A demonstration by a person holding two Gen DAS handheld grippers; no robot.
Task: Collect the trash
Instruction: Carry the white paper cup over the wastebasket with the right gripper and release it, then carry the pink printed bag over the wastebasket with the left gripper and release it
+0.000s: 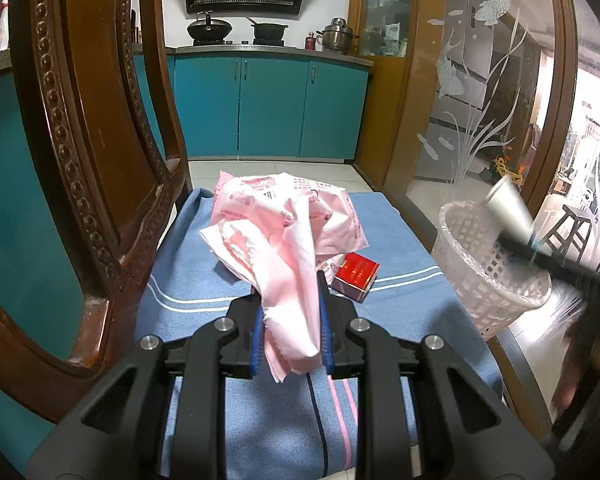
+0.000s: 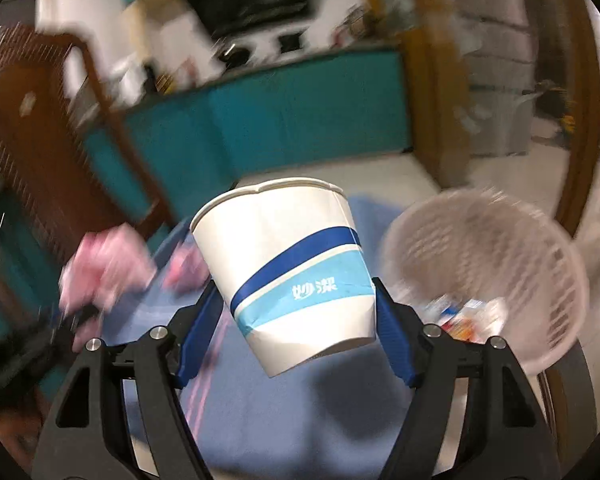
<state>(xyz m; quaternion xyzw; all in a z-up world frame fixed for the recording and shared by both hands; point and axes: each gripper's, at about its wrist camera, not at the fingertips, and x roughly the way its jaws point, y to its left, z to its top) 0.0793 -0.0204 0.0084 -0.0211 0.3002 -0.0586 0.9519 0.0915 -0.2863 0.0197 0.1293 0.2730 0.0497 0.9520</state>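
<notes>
With the right gripper [image 2: 296, 312] clamped on the paper cup [image 2: 284, 268], carry it squarely above the seemingly lined basket [image 2: 500, 256] before releasing, while the left gripper [image 1: 290, 336] holds the pink wrapper [image 1: 288, 248].

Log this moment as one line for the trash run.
left gripper: shut on pink bag | right gripper: shut on paper cup | white basket: beside | red box: on cloth

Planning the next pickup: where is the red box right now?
In the left wrist view, the red box lies on the blue cloth, just right of the pink plastic bag and left of the white basket.
</notes>
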